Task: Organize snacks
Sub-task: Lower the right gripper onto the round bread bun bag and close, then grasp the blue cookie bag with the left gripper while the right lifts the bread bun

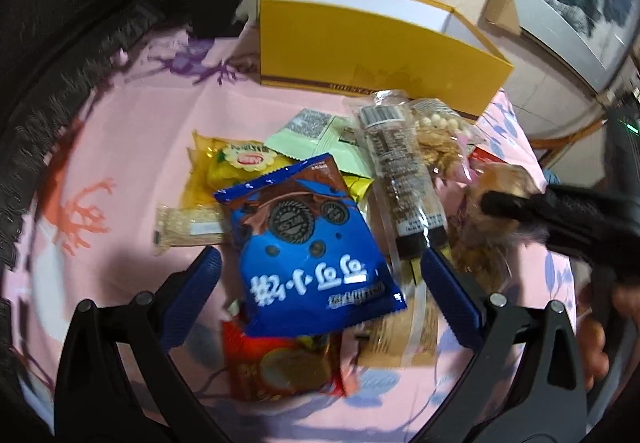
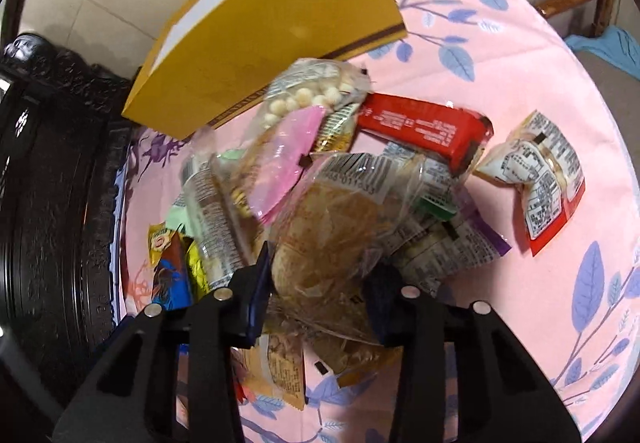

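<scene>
A pile of snack packets lies on a pink floral cloth point(image 1: 132, 131). My left gripper point(image 1: 320, 283) is open, its blue pads on either side of a blue cookie packet point(image 1: 308, 243) on top of the pile. My right gripper point(image 2: 320, 283) is shut on a clear-wrapped brown pastry point(image 2: 328, 239); it shows in the left wrist view point(image 1: 504, 203) at the pile's right edge. An open yellow box point(image 1: 360, 55) stands behind the pile, also in the right wrist view point(image 2: 272, 31).
A red bar point(image 2: 424, 131) and a red-and-white packet point(image 2: 540, 179) lie apart on the right. A clear tube pack point(image 1: 400, 171), a pale green sachet point(image 1: 320, 135), a yellow packet point(image 1: 236, 163) and a red packet point(image 1: 276, 363) lie in the pile. Dark carved furniture point(image 2: 52, 203) borders the left.
</scene>
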Available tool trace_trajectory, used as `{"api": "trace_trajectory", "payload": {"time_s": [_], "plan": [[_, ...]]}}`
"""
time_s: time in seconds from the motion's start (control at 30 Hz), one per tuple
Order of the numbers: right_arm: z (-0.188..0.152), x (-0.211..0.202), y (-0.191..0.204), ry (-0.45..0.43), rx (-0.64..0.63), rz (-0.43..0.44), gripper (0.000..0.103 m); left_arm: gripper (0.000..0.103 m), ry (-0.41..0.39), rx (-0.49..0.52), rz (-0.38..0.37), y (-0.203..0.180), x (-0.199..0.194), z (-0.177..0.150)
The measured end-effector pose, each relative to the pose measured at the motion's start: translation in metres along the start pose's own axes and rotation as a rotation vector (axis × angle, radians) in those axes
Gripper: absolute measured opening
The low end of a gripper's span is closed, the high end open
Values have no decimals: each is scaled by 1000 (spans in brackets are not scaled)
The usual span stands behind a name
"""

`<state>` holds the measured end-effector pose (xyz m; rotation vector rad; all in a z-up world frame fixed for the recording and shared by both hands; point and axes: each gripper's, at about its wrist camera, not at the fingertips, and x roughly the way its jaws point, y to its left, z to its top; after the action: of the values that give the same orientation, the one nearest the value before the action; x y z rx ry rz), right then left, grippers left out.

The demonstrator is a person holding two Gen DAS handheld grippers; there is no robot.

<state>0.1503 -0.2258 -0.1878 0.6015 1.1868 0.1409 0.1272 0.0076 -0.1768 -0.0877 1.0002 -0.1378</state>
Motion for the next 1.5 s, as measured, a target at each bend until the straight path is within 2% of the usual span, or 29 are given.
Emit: {"api": "trace_trajectory", "payload": {"time_s": [0.13,0.17,0.3,0.5,0.83,0.97,1.13,1.27,1.4,1.5], "plan": [[-3,-8,-7,13,-13,20,42,100,42,-40,-1,4,27,0],[-4,-10,-9,14,-13,23,42,93,48,-49,3,6,30,-2],[-5,-11,0,7,-33,15,42,80,21,-63,-7,15,26,-6],[-7,-15,2,1,-68,15,42,69,-8,-41,-25,15,13,-12],[-7,-39,24,-80,-142,39,42,67,-117,19,-40,7,-33,-3],[6,-54,33,-130,-157,61,42,67,-207,48,-63,-1,-56,21],[50,-79,49,-235,-177,105,42,67,-337,24,-117,-11,-72,77],[95,-87,65,-311,-212,117,42,67,-391,19,-161,-21,-62,128],[140,-83,76,-363,-239,102,42,67,-428,37,-150,-30,-40,182],[172,-69,80,-366,-250,77,42,67,-414,42,-133,-32,-13,222]]}}
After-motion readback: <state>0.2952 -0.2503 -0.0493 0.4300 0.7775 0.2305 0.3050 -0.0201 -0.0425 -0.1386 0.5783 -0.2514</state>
